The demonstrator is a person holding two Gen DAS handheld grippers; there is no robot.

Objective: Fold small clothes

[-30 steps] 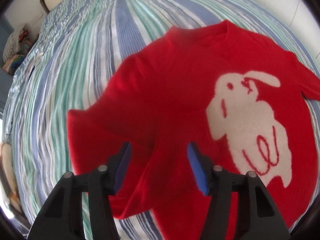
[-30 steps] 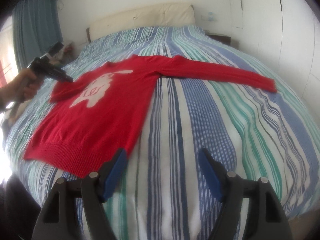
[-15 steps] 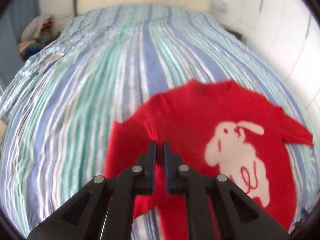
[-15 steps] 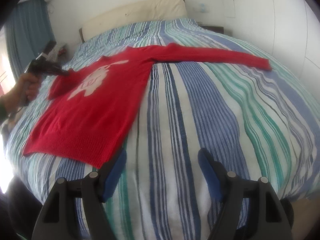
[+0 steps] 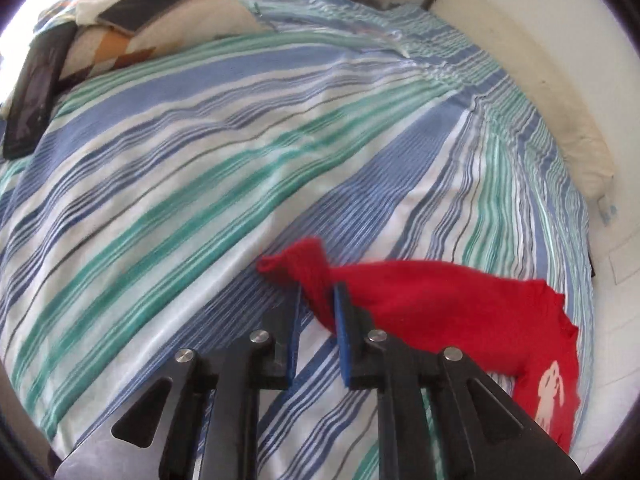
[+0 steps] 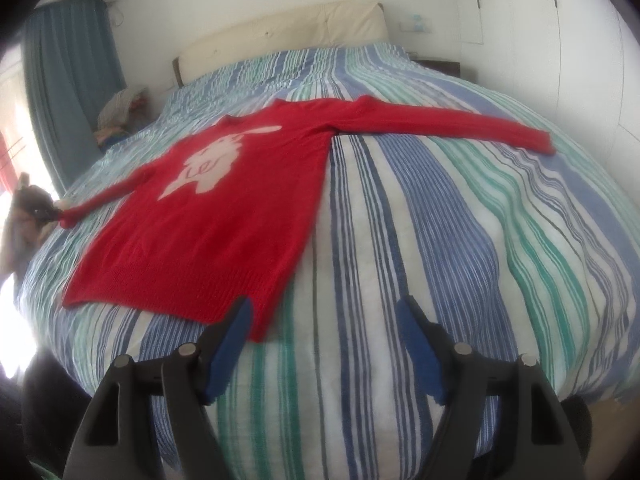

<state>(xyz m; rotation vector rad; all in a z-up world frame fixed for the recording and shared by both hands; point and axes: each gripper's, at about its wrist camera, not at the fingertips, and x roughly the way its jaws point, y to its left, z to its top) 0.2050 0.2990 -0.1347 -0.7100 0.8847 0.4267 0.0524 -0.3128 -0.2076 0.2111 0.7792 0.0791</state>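
While my left tool [image 5: 316, 300] looks along its fingers, I see it clamped on the cuff end of the one red sweater [image 5: 460, 312], whose sleeve runs back toward the body at the lower right. Only this view shows the patterned pillow [image 5: 132, 20] and the dark flat slab [image 5: 36, 96] lying at the bed's far corner.

From my right tool [image 6: 326, 320] the whole sweater [image 6: 224, 208] shows, spread flat on the striped bed [image 6: 460, 240] with its white rabbit figure [image 6: 212, 164] facing up. One sleeve lies straight out to the right; the other leads left to my left tool [image 6: 50, 212], blurred at the edge. My right tool hangs with its fingers spread apart, holding nothing, just beside the sweater's hem corner. One headboard [image 6: 280, 40] and one blue curtain [image 6: 68, 72] stand behind.
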